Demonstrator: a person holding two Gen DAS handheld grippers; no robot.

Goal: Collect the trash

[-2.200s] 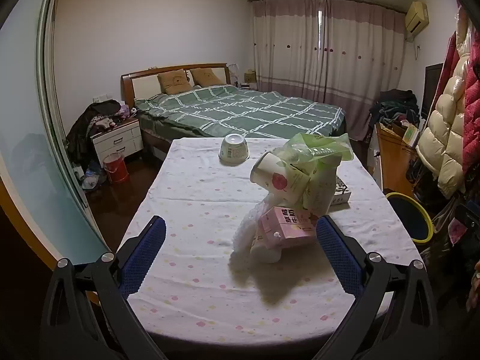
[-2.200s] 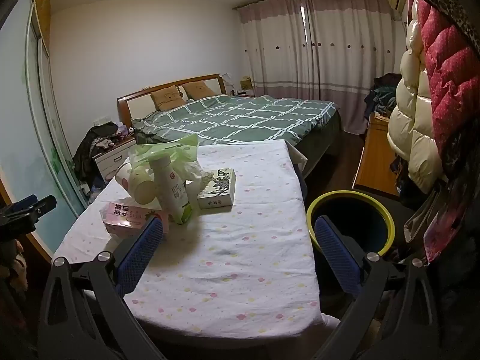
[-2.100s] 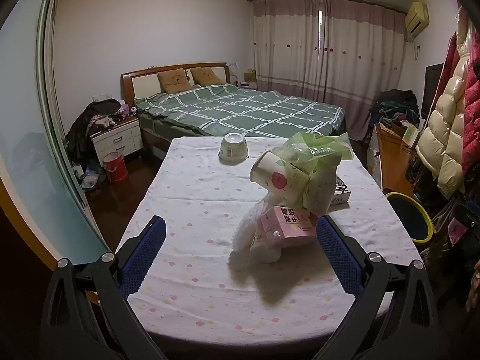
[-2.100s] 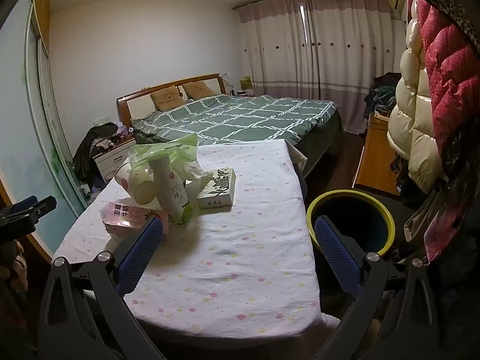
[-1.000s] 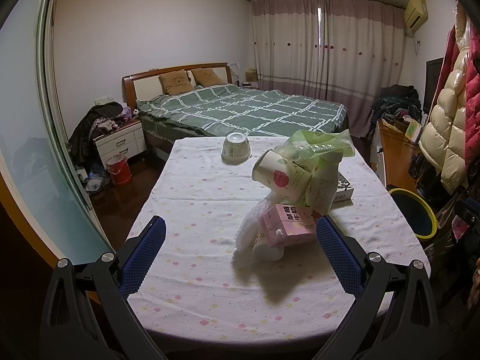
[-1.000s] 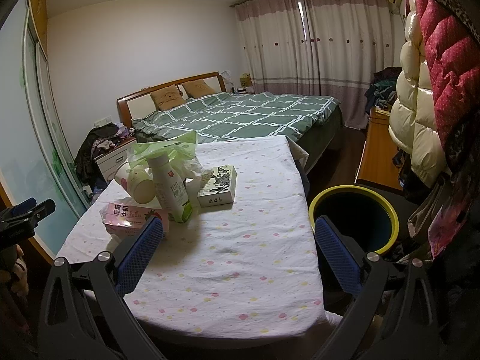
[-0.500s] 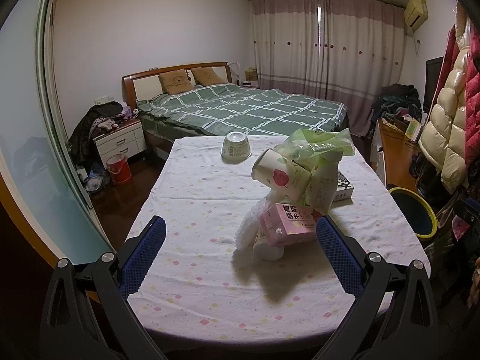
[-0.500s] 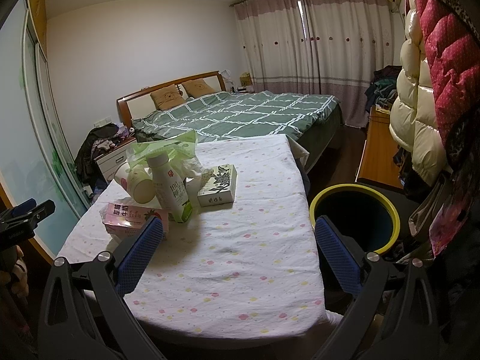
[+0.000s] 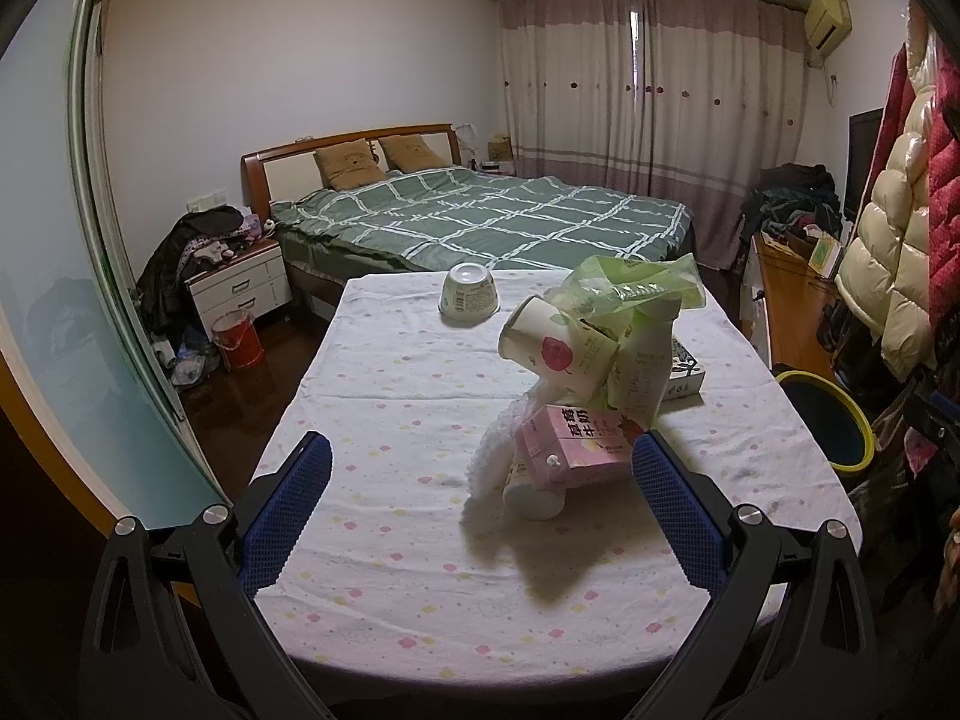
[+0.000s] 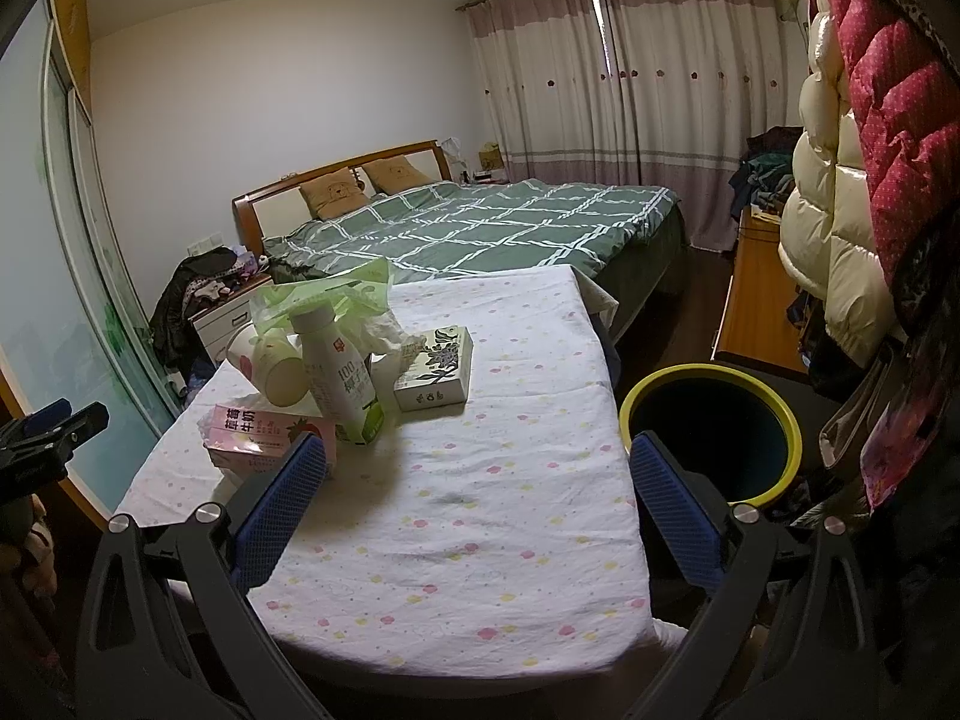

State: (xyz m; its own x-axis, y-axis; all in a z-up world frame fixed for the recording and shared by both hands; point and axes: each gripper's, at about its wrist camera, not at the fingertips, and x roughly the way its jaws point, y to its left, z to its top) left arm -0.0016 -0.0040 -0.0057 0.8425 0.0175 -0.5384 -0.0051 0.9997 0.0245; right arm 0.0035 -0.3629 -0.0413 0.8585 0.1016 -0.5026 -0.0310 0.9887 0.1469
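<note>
A heap of trash lies on the table [image 9: 390, 408]: a pink milk carton [image 9: 573, 447] [image 10: 258, 432], a paper cup with a red fruit print [image 9: 558, 354] [image 10: 270, 369], a white bottle [image 10: 339, 372] [image 9: 642, 369], a green plastic bag [image 9: 630, 282] [image 10: 324, 294] and crumpled white plastic [image 9: 498, 468]. An upturned bowl [image 9: 469, 298] sits farther back. My left gripper [image 9: 480, 495] is open and empty in front of the heap. My right gripper [image 10: 477, 495] is open and empty above the table's near right part.
A flowered box [image 10: 435, 369] lies right of the heap. A yellow-rimmed bin [image 10: 711, 432] [image 9: 825, 420] stands on the floor right of the table. Coats [image 10: 864, 168] hang at the right. A bed [image 9: 480, 222] and nightstand [image 9: 240, 288] stand behind.
Both views have shifted only slightly; the table and heap sit a little lower and closer in frame. Both grippers stay open and nothing on the table has moved.
</note>
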